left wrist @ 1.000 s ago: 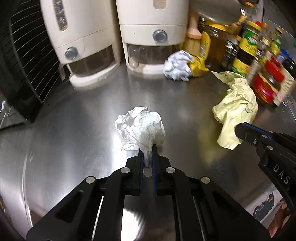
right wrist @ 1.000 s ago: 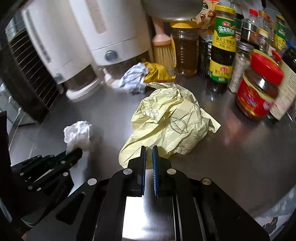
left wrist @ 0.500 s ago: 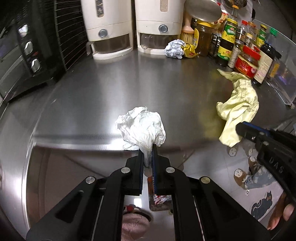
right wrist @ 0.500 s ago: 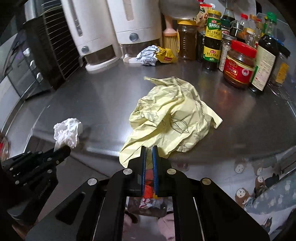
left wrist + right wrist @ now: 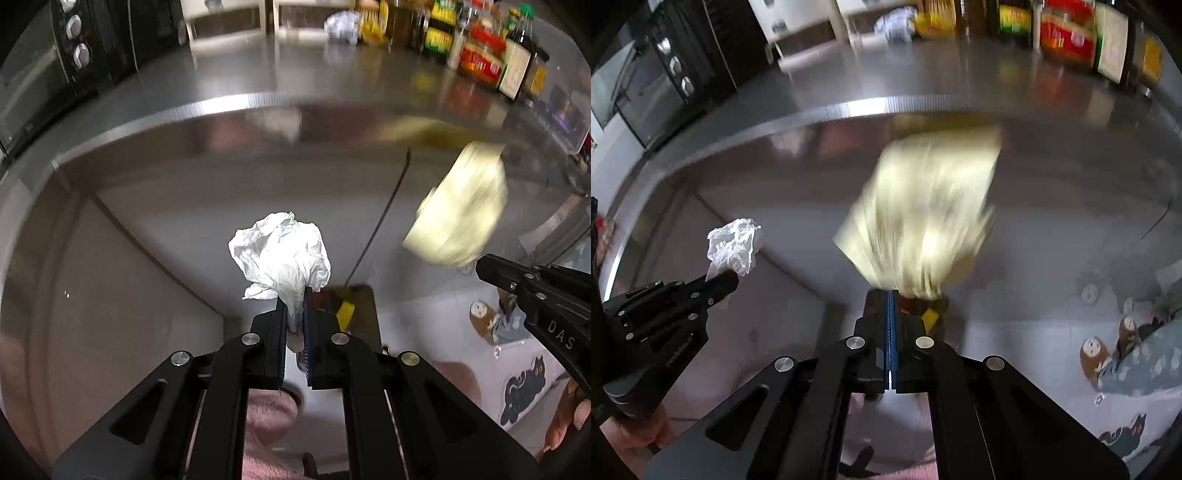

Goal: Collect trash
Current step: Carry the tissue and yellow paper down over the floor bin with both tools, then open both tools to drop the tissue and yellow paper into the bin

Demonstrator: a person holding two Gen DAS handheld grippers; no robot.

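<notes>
My left gripper [image 5: 294, 295] is shut on a crumpled white paper wad [image 5: 282, 254], held off the counter in front of the steel cabinet. The wad also shows in the right wrist view [image 5: 733, 245]. My right gripper [image 5: 892, 295] is shut on a crumpled yellow wrapper [image 5: 923, 218], blurred by motion, also seen in the left wrist view [image 5: 461, 214]. A dark trash bin with yellow and red scraps [image 5: 347, 306] sits on the floor below both grippers. A white-and-yellow crumpled wrapper [image 5: 341, 26] lies at the back of the counter.
The steel counter edge [image 5: 221, 107] runs above the grippers. Sauce bottles and jars [image 5: 480, 55] stand at the back right. A black oven [image 5: 66, 55] is at the left. White appliances [image 5: 229, 18] stand at the back. A patterned floor mat [image 5: 524, 384] lies at the right.
Both grippers have pulled back off the counter and dropped below its edge, carrying the white wad and the yellow wrapper. The bin on the floor is now closer beneath them.
</notes>
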